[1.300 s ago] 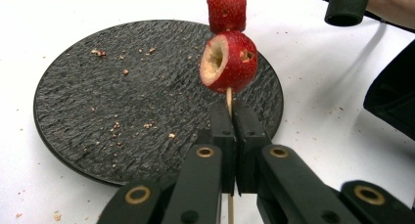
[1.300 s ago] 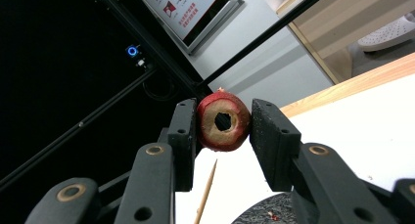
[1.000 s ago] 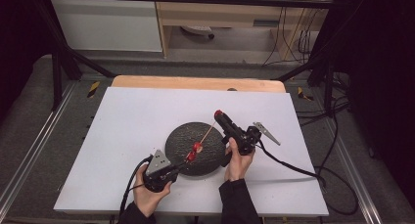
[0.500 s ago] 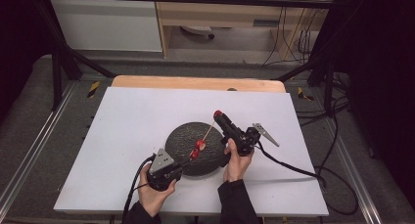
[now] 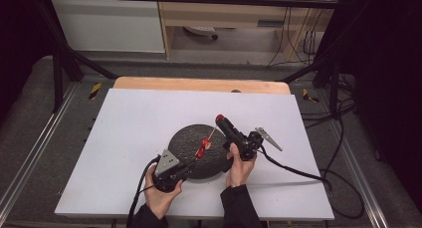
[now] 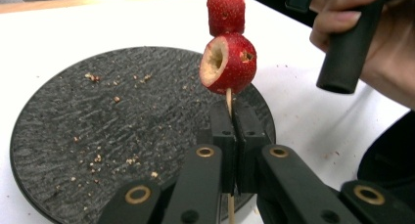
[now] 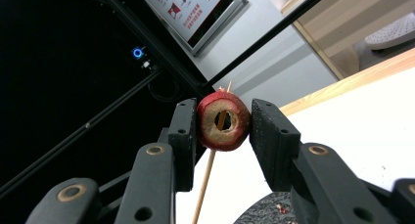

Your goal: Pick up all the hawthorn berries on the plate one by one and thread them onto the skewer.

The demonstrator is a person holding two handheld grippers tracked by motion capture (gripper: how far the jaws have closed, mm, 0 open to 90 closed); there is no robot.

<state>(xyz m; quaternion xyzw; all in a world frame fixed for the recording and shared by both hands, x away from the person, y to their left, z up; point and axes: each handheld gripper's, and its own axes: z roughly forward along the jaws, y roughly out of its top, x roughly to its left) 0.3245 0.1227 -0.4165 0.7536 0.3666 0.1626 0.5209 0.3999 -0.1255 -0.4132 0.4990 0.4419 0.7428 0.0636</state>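
My left gripper (image 6: pixel 236 123) is shut on the lower end of a thin wooden skewer (image 6: pixel 228 97). Two cored red fruits sit on the stick, one (image 6: pixel 230 62) just above the jaws and another (image 6: pixel 225 9) higher up. In the high view the left gripper (image 5: pixel 185 164) holds the skewer (image 5: pixel 209 138) slanted over a dark round plate (image 5: pixel 184 138). My right gripper (image 7: pixel 222 119) is shut on a third cored red fruit (image 7: pixel 222 131). The skewer (image 7: pixel 208 175) shows through that fruit's hole. In the high view the right gripper (image 5: pixel 220 119) is at the stick's upper tip.
The plate (image 6: pixel 98 136) carries scattered crumbs and lies on a white board (image 5: pixel 129 118) over a wooden table (image 5: pixel 199 83). A cable (image 5: pixel 298 171) trails right from the right gripper. Metal frame rails (image 5: pixel 30 153) run along both sides.
My left gripper has shifted slightly right, toward the plate, with the skewer in it. The right gripper has stayed where it was.
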